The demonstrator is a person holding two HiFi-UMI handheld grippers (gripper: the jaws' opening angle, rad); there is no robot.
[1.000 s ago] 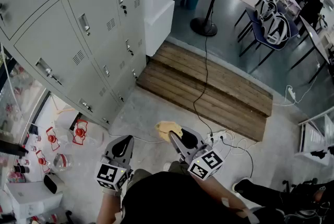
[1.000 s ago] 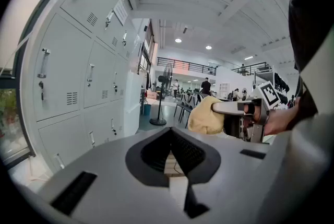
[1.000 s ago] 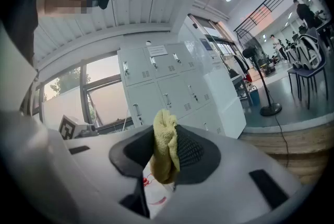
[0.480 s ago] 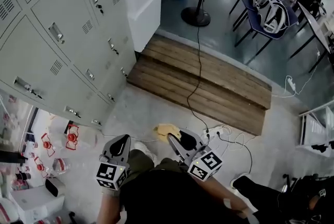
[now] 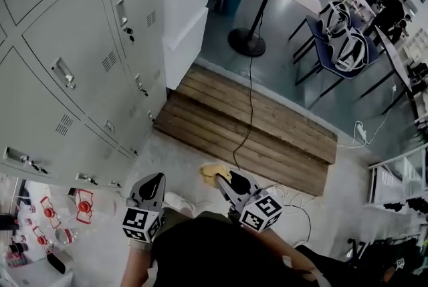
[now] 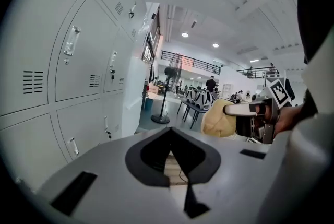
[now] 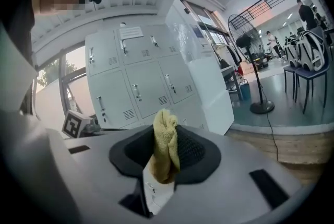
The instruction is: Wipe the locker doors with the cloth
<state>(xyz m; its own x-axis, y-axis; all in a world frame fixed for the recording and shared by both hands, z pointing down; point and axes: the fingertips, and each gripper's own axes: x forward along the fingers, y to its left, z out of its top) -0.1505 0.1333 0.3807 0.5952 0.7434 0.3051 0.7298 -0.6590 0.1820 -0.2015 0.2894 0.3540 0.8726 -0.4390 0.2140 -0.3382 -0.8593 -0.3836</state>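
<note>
The yellow cloth (image 5: 214, 170) is bunched in my right tongs (image 5: 225, 180), whose jaws are clamped on it. It is held clear of the lockers (image 5: 80, 51), off to their right and touching no door. My left tongs (image 5: 153, 185) hang nearer the lockers, jaws drawn together with nothing in them. A wooden platform (image 5: 257, 125) lies right of the lockers, with a fan (image 5: 247, 43) past it.
</note>
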